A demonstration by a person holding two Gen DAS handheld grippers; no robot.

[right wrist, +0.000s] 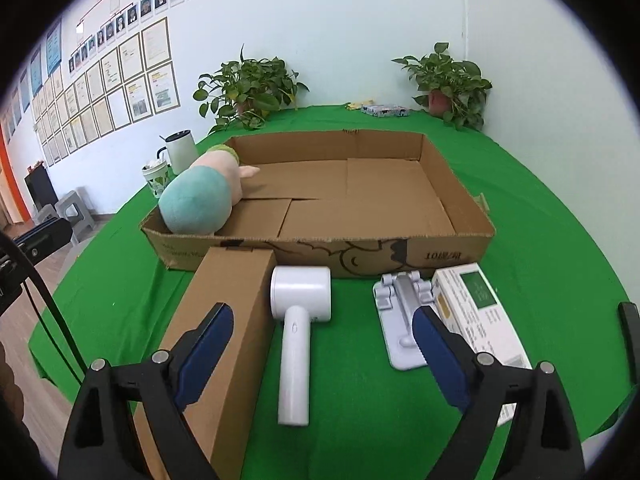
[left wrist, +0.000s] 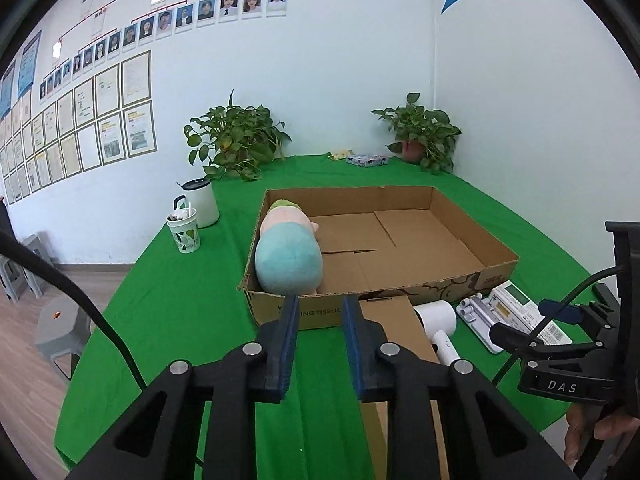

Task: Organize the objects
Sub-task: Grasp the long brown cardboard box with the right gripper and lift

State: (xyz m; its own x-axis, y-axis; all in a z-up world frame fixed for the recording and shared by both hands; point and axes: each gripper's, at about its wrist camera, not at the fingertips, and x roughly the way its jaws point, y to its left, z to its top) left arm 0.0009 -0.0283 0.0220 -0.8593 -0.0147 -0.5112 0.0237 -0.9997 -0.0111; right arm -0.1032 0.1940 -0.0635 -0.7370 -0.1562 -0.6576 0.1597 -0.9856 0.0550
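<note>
Fingers, right: I see my right gripper (right wrist: 322, 350) spread wide and empty, its blue pads low in the right wrist view, one over the brown carton, the other over the grey stand.
Dryer: the white hair dryer (right wrist: 298, 320) lies on the green cloth (right wrist: 360, 392) dead centre between those pads, handle running toward me, head pointing away toward the box; its long axis runs along my fingers, not across them.
Neighbours: a brown carton (right wrist: 228, 320) lies just left of it, a grey stand (right wrist: 400, 316) and a white packet (right wrist: 476, 308) to the right.
Fingers, left: my left gripper (left wrist: 320, 344) is parted narrowly and grasps nothing; in the left wrist view the dryer sits right of centre, off its line.
Nearer hand: the right, I judge.
Box: the open cardboard box (right wrist: 452, 256) stands beyond the dryer's head, across mid-frame.
Plush: a plush toy (right wrist: 200, 200) lies inside along the box's left wall.
</note>
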